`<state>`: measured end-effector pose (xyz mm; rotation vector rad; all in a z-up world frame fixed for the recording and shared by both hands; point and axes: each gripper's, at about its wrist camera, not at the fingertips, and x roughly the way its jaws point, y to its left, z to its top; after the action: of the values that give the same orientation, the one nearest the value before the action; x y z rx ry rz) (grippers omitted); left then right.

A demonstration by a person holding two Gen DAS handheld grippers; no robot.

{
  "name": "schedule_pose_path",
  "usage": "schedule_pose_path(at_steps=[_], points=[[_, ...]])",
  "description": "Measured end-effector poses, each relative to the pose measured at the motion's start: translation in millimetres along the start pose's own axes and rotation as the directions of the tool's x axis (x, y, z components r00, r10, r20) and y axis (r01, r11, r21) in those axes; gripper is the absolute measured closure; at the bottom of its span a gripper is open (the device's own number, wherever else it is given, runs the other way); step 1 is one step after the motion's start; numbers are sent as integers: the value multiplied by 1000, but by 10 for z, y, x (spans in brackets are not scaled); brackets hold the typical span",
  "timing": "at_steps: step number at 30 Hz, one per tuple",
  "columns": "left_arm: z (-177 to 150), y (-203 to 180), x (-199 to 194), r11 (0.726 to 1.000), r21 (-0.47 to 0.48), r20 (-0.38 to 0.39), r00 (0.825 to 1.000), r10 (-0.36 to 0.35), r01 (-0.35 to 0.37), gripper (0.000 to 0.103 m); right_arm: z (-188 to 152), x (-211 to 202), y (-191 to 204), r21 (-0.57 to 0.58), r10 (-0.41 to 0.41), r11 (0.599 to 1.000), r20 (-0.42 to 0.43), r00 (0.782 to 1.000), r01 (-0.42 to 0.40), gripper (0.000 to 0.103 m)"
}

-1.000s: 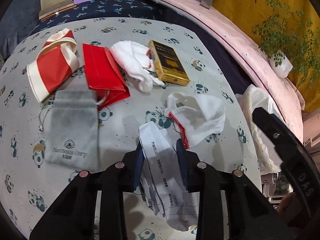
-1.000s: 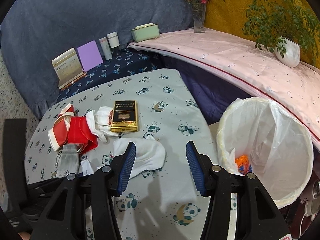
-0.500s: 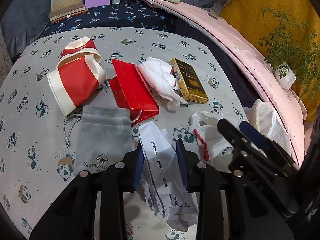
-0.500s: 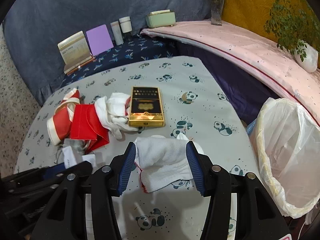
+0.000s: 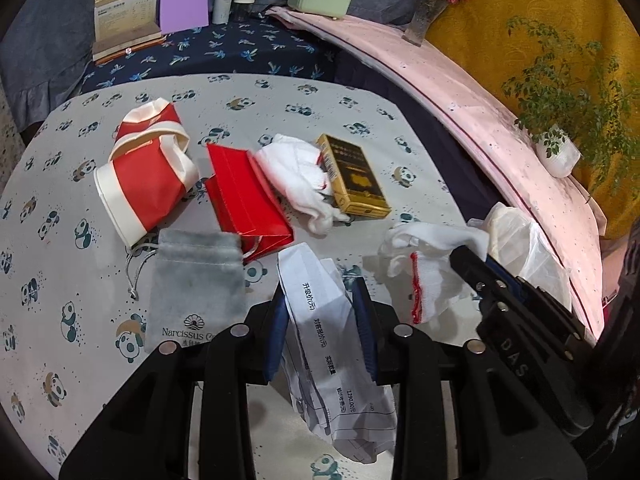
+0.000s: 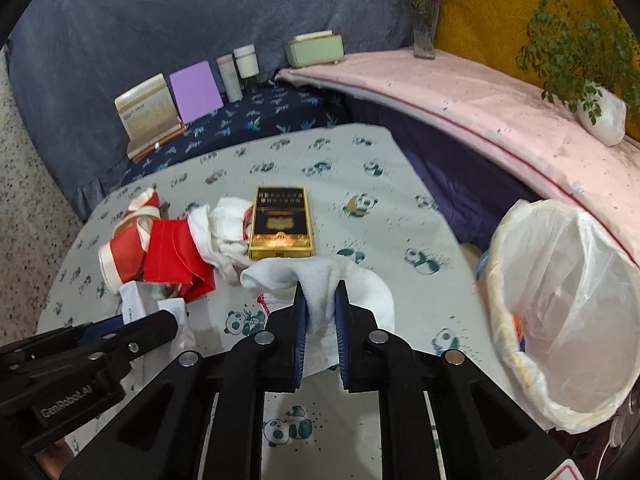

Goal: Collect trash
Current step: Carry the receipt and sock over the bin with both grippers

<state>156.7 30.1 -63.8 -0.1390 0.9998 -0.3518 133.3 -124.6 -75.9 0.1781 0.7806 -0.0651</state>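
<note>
Since the earlier frames the right gripper (image 6: 320, 300) has come down from hovering with its fingers spread and now has them pressed onto a fold of the white cloth (image 6: 320, 280), which lies on the panda-print table (image 6: 360, 168) just below the gold box (image 6: 280, 224); the left gripper (image 5: 320, 320) keeps its hold, its fingers pinching the printed paper slip (image 5: 324, 320), whose crumpled lower end hangs down between the finger mounts toward 6 o'clock; in the left view the right gripper shows at 3 o'clock, clamped on the same cloth (image 5: 432, 272); the lined trash bin (image 6: 560, 300) stands off the table edge at 3 o'clock in the right view, well apart from both loads, with something orange and pale scraps already low inside it, so some collecting seems done; judging by the layout, two pieces are in hand but neither has reached the bin yet; left on the table are a red-and-cream cup (image 5: 144, 184) at 10 o'clock, a red paper bag (image 5: 244, 196) beside it, a second white cloth (image 5: 304, 184) lying against the gold box (image 5: 356, 176), and a grey drawstring pouch (image 5: 192, 284) at 8 o'clock; which of these count as trash cannot be told, so the job looks roughly at an early-to-middle stage.
</note>
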Motion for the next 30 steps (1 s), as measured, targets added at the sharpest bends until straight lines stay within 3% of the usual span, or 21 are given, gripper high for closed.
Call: schedule_pose_path(at_steps=[15,30], points=[[68,-973,-512,983,162,105,989,-104,86,73,204,-1152,-624,84,-67,995,216,974,50,90],[-29,-1931,-588,937,311,99,975,-201,162,73,85,-1652,-1382,203,-189,970,279,942,135,90]])
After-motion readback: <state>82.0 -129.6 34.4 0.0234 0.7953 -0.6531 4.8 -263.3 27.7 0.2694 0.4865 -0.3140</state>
